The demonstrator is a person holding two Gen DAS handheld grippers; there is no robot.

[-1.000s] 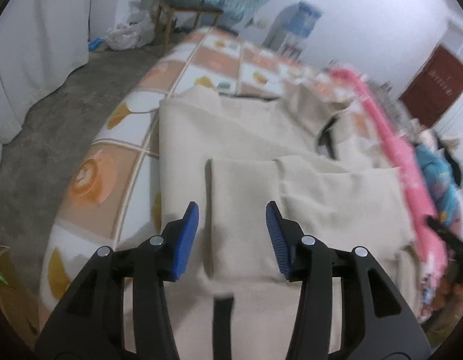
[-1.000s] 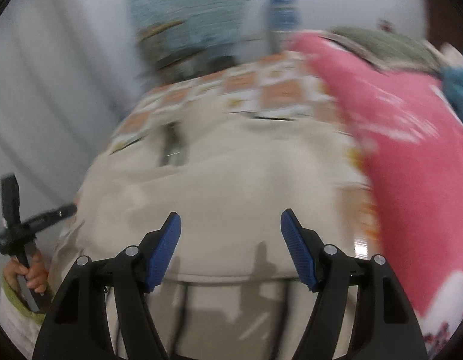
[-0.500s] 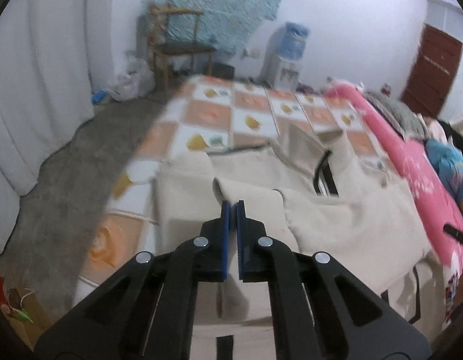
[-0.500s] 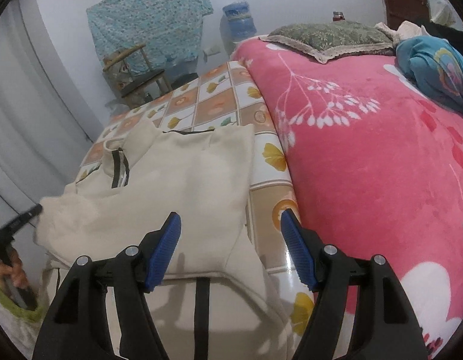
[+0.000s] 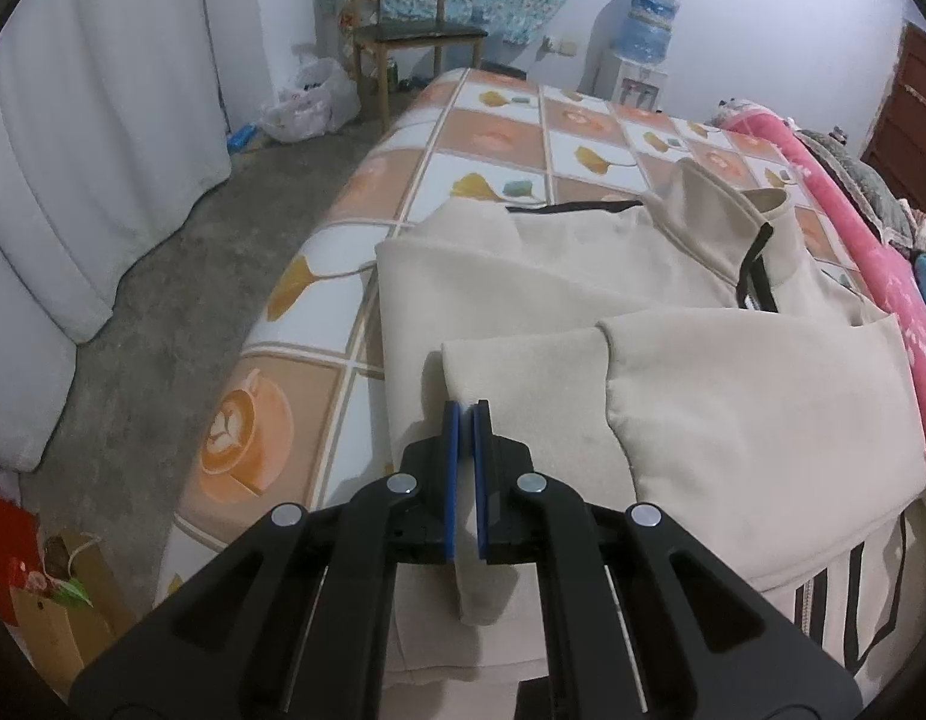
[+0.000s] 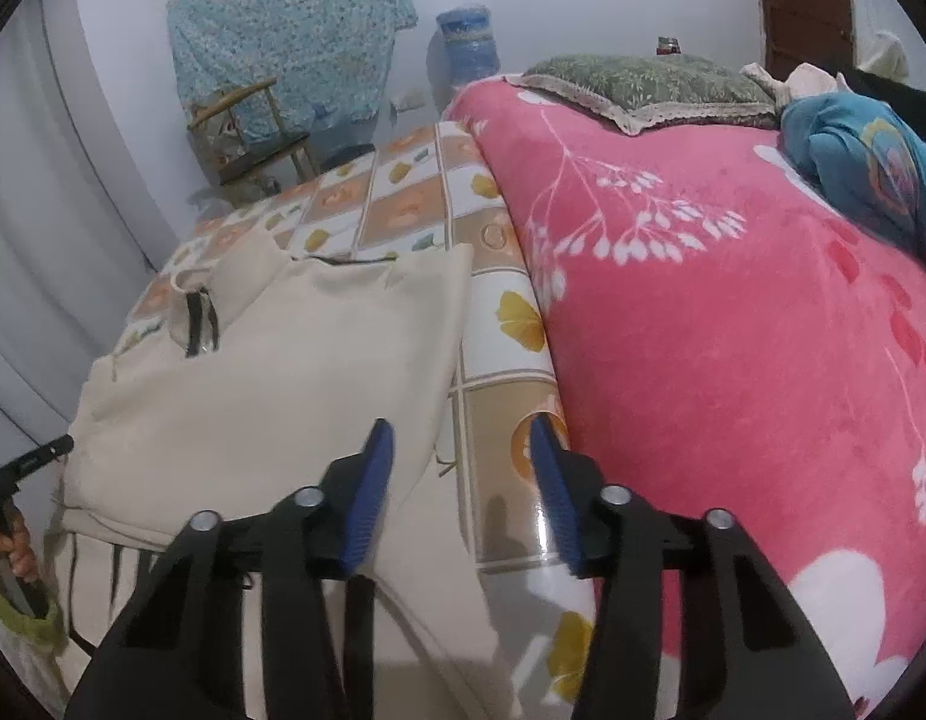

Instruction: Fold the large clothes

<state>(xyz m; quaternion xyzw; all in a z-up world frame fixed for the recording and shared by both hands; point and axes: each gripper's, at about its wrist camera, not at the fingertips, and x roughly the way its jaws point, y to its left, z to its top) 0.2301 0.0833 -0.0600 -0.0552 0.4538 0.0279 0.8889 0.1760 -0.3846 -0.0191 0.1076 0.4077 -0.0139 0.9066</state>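
A cream jacket (image 5: 559, 294) with a black zip and black hem stripes lies spread on the tiled bed cover (image 5: 493, 138), both sleeves folded across its front. My left gripper (image 5: 464, 468) is shut on the cuff end of the nearer sleeve (image 5: 523, 372), and cream fabric runs between its blue pads. In the right wrist view the jacket (image 6: 271, 372) fills the left half. My right gripper (image 6: 463, 486) hovers at the jacket's right edge with its jaws closing. Its left finger (image 6: 373, 480) overlaps the fabric edge, and mostly bed cover (image 6: 499, 420) shows between the pads.
A pink blanket (image 6: 733, 330) with a green pillow (image 6: 643, 84) and blue clothing (image 6: 853, 168) borders the jacket on the right. Beyond the bed stand a wooden chair (image 5: 403, 36) and a water dispenser (image 5: 637, 42). White curtains (image 5: 103, 120), bare floor and a cardboard box (image 5: 49, 600) lie left.
My left gripper's jaws went from wide apart to shut on the sleeve cuff. My right gripper shifted toward the jacket's right edge and its jaws narrowed.
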